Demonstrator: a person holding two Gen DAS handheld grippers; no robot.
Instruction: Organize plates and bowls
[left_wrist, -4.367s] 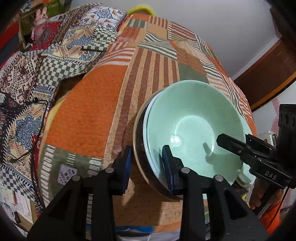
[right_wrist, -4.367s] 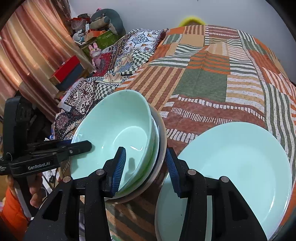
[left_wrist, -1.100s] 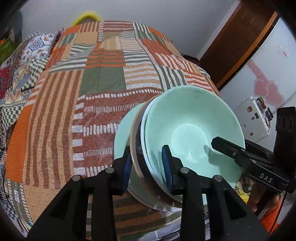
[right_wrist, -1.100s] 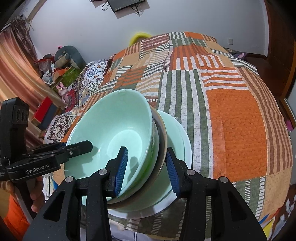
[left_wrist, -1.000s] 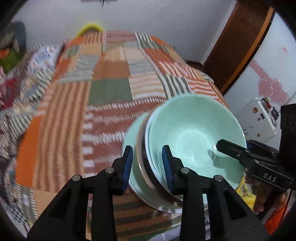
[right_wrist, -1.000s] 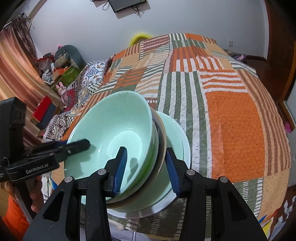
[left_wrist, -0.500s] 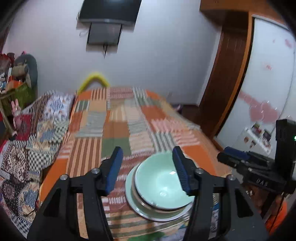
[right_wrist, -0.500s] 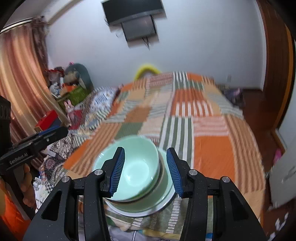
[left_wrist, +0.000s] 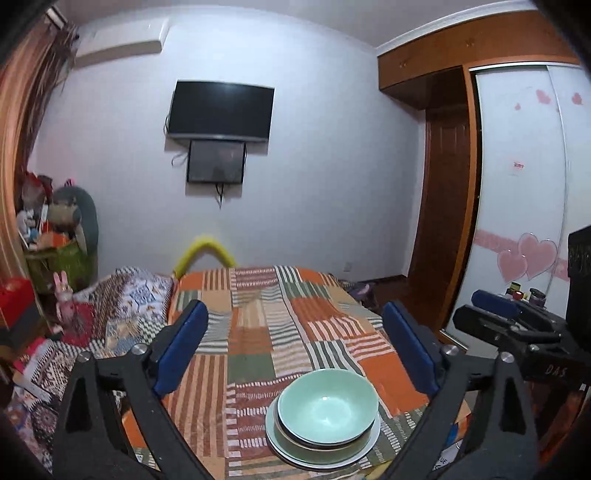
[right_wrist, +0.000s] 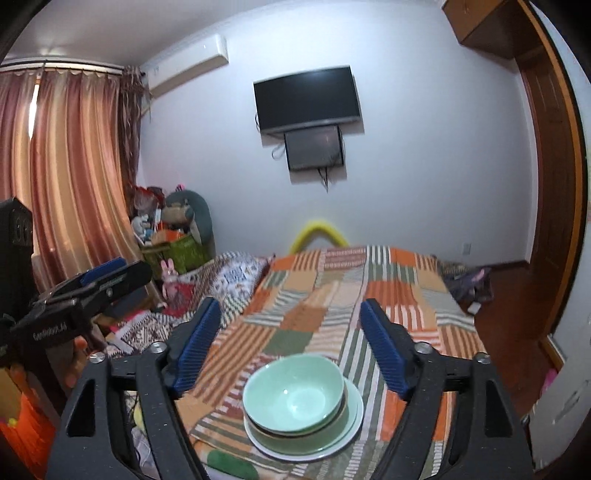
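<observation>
A stack of pale green bowls (left_wrist: 327, 405) (right_wrist: 293, 395) sits on a pale green plate (left_wrist: 364, 448) (right_wrist: 352, 424) near the front edge of the patchwork bed cover (left_wrist: 258, 332) (right_wrist: 332, 295). The lower bowl has a dark rim. My left gripper (left_wrist: 295, 347) is open and empty, raised well above and behind the stack. My right gripper (right_wrist: 291, 341) is open and empty, also raised back from the stack. Each gripper shows at the edge of the other's view, the right one in the left wrist view (left_wrist: 495, 310) and the left one in the right wrist view (right_wrist: 107, 277).
A patterned quilt (left_wrist: 122, 306) lies bunched on the bed's left side. Toys and boxes (right_wrist: 173, 236) pile up by the curtain (right_wrist: 62, 177). A TV (left_wrist: 221, 110) hangs on the far wall. A wooden door (left_wrist: 447, 221) and white wardrobe (left_wrist: 517, 203) stand on the right.
Both grippers let go of the bowl stack, opened wide, and pulled up and back. The stack now rests on the plate on the bed.
</observation>
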